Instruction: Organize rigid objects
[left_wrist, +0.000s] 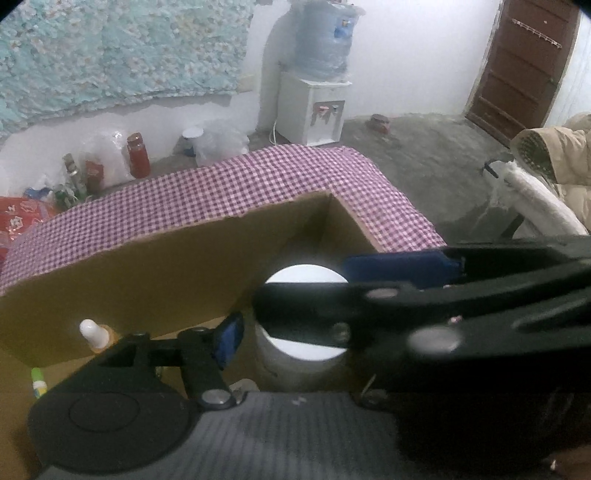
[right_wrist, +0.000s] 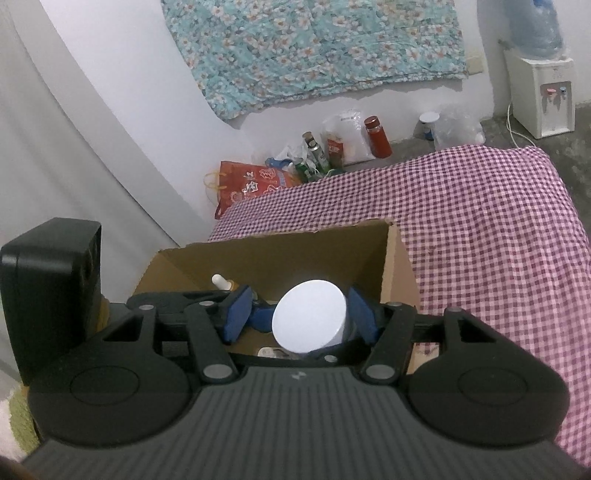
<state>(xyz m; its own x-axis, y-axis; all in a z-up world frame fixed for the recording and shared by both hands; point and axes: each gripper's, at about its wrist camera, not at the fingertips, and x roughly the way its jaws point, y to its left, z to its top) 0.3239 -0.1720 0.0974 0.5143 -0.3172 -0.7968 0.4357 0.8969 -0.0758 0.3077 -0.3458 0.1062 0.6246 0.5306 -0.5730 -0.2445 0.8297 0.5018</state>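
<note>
A white round jar stands in the open cardboard box on the checked tablecloth. In the right wrist view my right gripper has its blue pads wide apart on either side of the jar, the right pad near its side. In the left wrist view the jar sits inside the box, partly hidden by the other gripper's black arm crossing in front. My left gripper is open; its left pad is beside the jar without touching.
A small orange bottle with a white cap and a green marker lie in the box at left. A black speaker stands left of the box. Bottles, bags and a water dispenser stand on the floor beyond the table.
</note>
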